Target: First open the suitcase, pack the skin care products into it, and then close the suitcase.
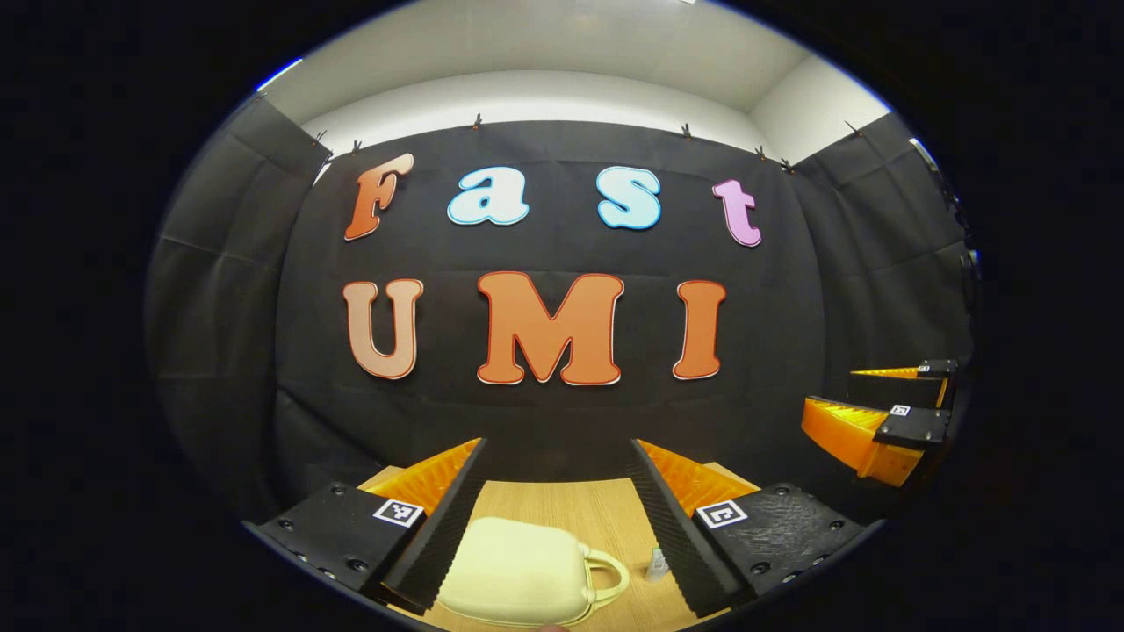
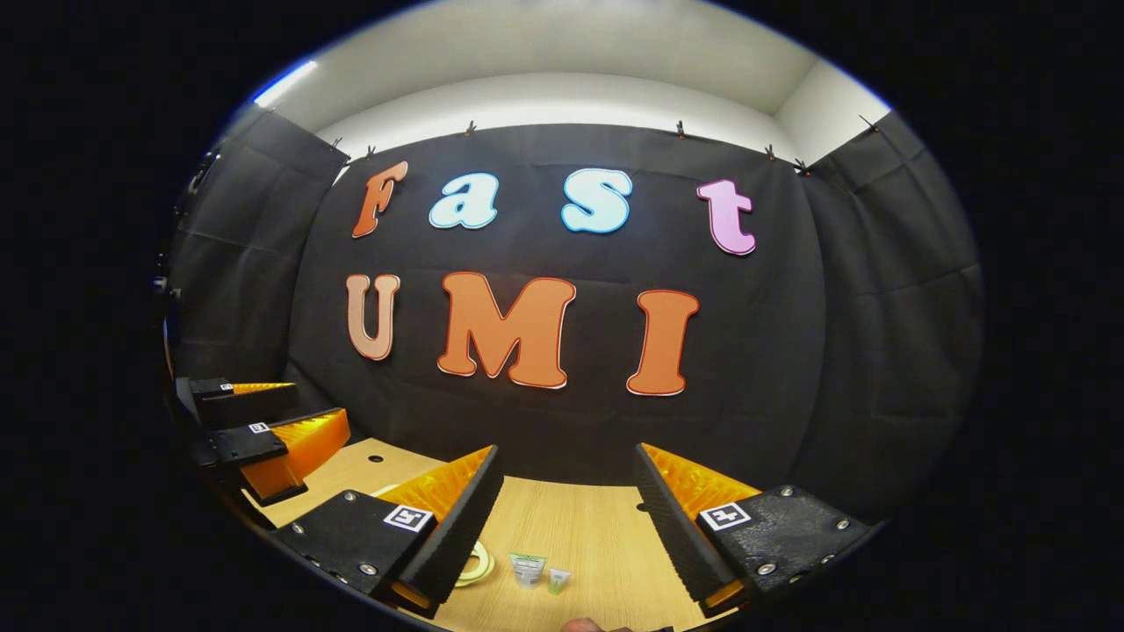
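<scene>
A small cream suitcase (image 1: 518, 570) lies shut on the wooden table (image 1: 562, 500), its handle (image 1: 608, 575) pointing right. My left gripper (image 1: 558, 448) hovers open above it, not touching. A small tube (image 1: 657, 562) stands just right of the handle. In the right gripper view, two small skin care tubes (image 2: 528, 569) (image 2: 558, 579) sit on the table (image 2: 580, 527) beside the suitcase handle (image 2: 479, 562). My right gripper (image 2: 568, 452) is open above them, holding nothing. Each gripper appears in the other's view, the right gripper (image 1: 830, 391) and the left gripper (image 2: 320, 404), both open.
Black cloth walls close the booth behind and on both sides of the table. A small hole (image 2: 376, 458) marks the tabletop near its far left. A person's fingertip (image 2: 584, 625) shows at the bottom edge.
</scene>
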`<state>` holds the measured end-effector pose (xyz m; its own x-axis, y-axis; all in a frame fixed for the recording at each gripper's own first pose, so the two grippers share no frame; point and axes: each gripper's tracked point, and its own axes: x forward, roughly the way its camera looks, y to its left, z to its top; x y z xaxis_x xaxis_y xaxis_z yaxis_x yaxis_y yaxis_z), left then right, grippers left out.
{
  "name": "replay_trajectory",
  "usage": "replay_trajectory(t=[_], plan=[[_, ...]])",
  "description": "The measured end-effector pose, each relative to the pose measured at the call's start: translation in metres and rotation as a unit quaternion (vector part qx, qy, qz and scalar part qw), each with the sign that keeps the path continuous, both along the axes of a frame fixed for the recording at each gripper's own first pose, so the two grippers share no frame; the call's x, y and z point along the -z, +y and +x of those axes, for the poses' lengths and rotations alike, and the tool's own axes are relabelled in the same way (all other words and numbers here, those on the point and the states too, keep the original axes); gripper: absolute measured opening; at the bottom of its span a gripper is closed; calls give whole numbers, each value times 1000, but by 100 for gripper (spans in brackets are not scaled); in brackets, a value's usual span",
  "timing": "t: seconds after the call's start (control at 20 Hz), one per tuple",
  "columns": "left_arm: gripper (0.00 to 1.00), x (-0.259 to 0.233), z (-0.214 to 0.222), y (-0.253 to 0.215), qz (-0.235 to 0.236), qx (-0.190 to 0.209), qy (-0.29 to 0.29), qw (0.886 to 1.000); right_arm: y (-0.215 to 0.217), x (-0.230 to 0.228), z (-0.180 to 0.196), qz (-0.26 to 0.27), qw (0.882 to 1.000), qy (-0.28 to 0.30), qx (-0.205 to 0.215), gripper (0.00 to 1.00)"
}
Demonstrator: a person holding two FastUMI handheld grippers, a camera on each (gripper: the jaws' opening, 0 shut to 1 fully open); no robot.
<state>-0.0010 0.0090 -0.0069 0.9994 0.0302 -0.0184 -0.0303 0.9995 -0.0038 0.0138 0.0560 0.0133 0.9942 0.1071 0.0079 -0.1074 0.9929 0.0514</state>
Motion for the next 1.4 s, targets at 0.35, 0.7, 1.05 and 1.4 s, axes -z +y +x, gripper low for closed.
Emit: replay_trajectory(t=[0.35, 0.7, 1.05, 1.4], plan=[[95, -42, 5, 15, -17, -2, -38, 999, 4, -25, 3, -13, 999, -38, 2, 95], [97, -7, 6, 3, 17, 3, -17, 1000, 8, -1, 12, -3, 1000, -8, -9, 95], [96, 42, 15, -10, 59, 3, 14, 998, 12, 26, 18, -17, 999, -2, -43, 95], [100, 136, 12, -35, 172, -6, 89, 981, -25, 73, 11, -22, 996, 40, -76, 95]])
